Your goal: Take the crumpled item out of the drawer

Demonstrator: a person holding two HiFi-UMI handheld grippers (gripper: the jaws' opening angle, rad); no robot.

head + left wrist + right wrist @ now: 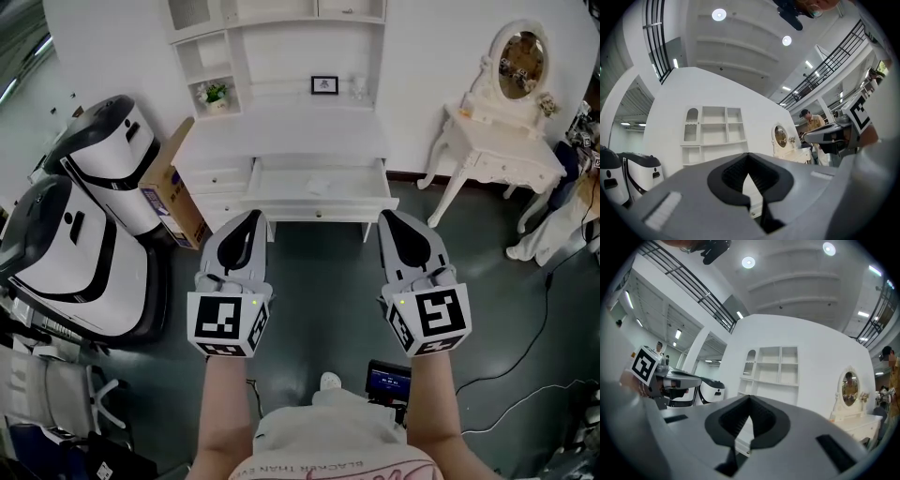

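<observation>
A white desk (281, 136) with a shelf unit stands against the far wall, and its wide drawer (319, 202) is pulled open. Inside the drawer lies a small pale crumpled item (319, 185). My left gripper (251, 219) and right gripper (390, 217) are held side by side above the dark floor, just short of the drawer's front, both pointing at the desk. Both are shut with nothing between the jaws. The left gripper view shows its jaws (748, 155) closed in front of the shelf unit. In the right gripper view the jaws (750, 398) are likewise closed.
Two large white-and-black machines (94, 187) and a cardboard box (173, 195) stand left of the desk. A white dressing table (497, 150) with an oval mirror stands at the right. A cable (539, 328) runs over the floor. A person (812, 123) stands beyond the dressing table.
</observation>
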